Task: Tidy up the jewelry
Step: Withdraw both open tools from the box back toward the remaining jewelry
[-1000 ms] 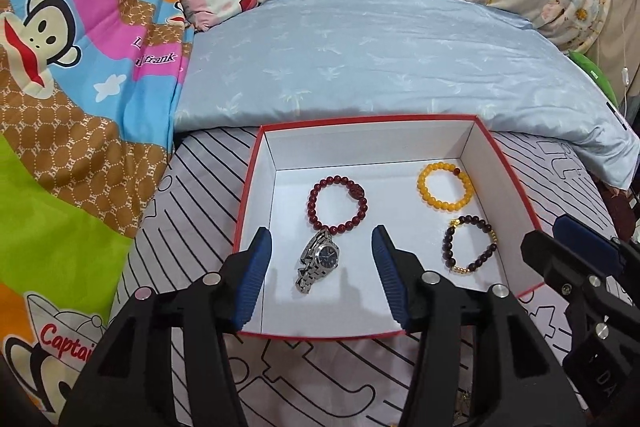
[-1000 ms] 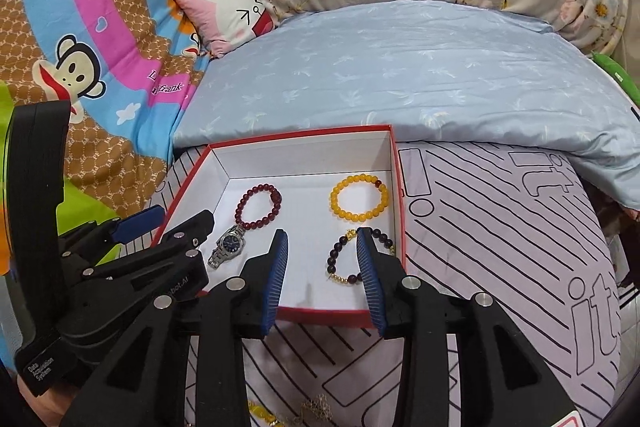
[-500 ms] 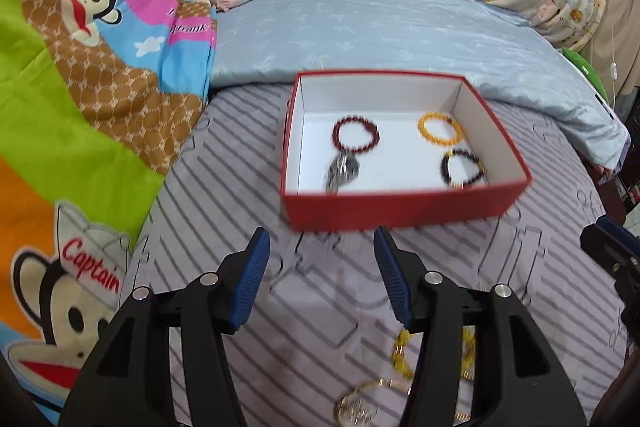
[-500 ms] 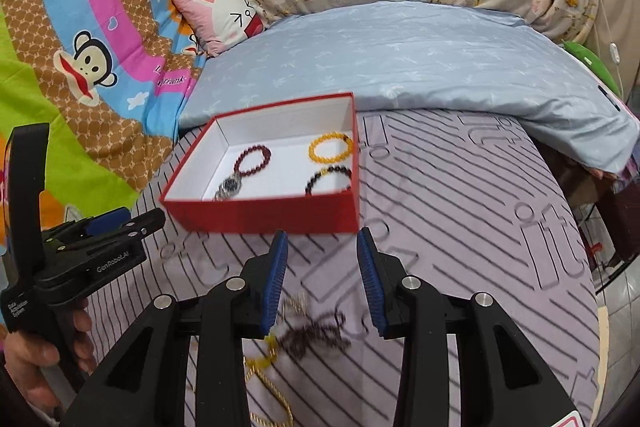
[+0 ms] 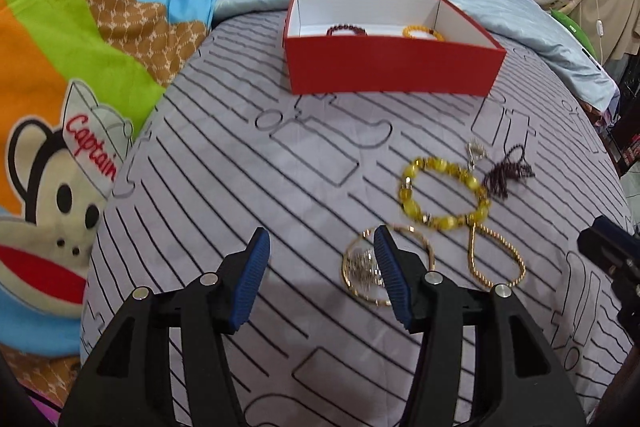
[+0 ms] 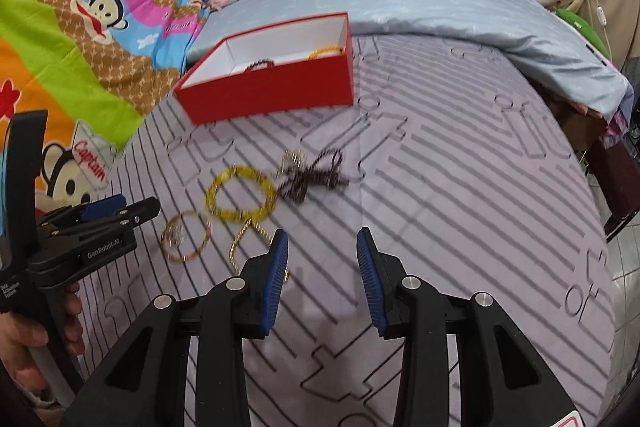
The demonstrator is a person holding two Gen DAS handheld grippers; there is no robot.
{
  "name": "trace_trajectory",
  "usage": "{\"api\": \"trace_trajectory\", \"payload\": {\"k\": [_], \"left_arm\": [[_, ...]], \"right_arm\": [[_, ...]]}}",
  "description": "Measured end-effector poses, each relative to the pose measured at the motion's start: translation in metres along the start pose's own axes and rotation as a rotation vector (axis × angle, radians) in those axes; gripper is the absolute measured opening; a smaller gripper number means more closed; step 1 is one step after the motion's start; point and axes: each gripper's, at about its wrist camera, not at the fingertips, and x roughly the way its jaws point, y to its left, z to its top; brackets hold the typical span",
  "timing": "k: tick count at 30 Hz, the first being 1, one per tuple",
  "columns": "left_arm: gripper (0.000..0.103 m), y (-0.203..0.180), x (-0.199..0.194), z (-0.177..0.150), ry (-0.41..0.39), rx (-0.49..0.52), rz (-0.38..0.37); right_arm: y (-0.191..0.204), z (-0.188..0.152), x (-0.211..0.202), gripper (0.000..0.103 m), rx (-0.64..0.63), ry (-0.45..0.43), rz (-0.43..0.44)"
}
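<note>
Bare sheet (image 5: 248, 187) lies between the box (image 5: 392, 67) at the bed's far edge and the loose jewelry (image 5: 444, 195) nearer; the left half is open.

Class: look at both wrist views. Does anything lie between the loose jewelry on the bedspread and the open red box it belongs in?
Nothing visible does. Only bare striped bedspread separates the yellow bead bracelet and its neighbours from the red box. The box's near wall stands upright, so pieces must be lifted over it.

Both claws point steeply down over the bed, blue pads apart with nothing between them. The left claw (image 5: 322, 277) is spread wider than the right claw (image 6: 322, 281). A hand (image 6: 24, 343) grips the left claw's handle.
</note>
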Motion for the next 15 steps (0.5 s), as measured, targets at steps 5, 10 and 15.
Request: {"api": "trace_trajectory", "payload": {"k": [5,10,15], "left_arm": [[0.052,0.000,0.004,-0.013,0.018,-0.013,0.002],[0.052,0.001,0.008,-0.017,0.031,-0.023,-0.004],[0.052,-0.002,0.009,-0.011,0.033,-0.030,-0.030]], "right_arm": [[0.010,-0.014,0.010,0.036,-0.007,0.040,0.028],[0.021,-0.013,0.017,0.036,-0.026,0.051,0.048],[0.022,-0.007,0.024,0.036,-0.018,0.058,0.061]]}}
